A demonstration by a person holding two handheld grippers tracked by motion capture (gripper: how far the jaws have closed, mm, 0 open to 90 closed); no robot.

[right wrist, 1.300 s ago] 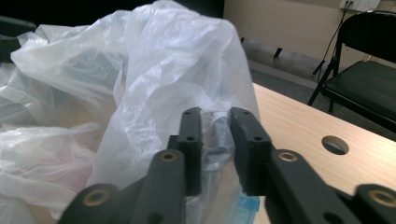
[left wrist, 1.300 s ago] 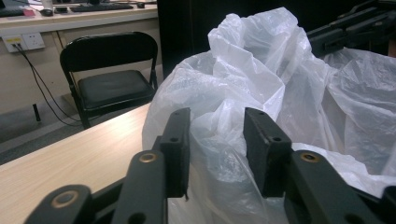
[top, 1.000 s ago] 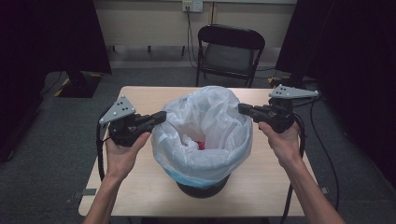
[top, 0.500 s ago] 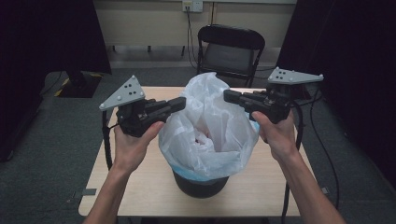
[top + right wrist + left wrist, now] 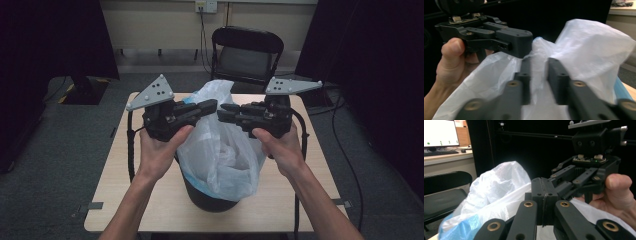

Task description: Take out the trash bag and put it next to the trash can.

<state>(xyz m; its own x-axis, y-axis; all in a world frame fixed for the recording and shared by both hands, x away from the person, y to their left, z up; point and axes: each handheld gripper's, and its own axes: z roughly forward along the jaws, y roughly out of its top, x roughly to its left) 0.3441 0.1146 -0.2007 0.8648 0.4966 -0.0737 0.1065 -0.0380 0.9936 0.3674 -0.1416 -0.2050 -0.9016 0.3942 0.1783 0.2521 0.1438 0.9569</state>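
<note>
A white bin bag (image 5: 220, 150) with a blue hem lines a black bin (image 5: 210, 200) on the wooden table (image 5: 120, 200). Its top is gathered into a peak above the bin. My left gripper (image 5: 212, 105) and right gripper (image 5: 222, 112) meet tip to tip at that peak. In the left gripper view the left gripper (image 5: 541, 187) has its jaws pressed together on the bag (image 5: 499, 187). In the right gripper view the right gripper (image 5: 539, 72) has just been opening. Its jaws stand apart with bag film (image 5: 594, 50) loose between them, and the left gripper (image 5: 524, 47) sits just beyond.
A black folding chair (image 5: 247, 55) stands behind the table's far edge. Dark curtains hang at both sides. A desk with a lit monitor (image 5: 440, 132) shows far off in the left gripper view. Cables trail from both grippers over the table's sides.
Both grippers rose and came together over the bin, drawing the bag's rim up into a peak and closing its mouth. The right gripper's jaws have parted.
</note>
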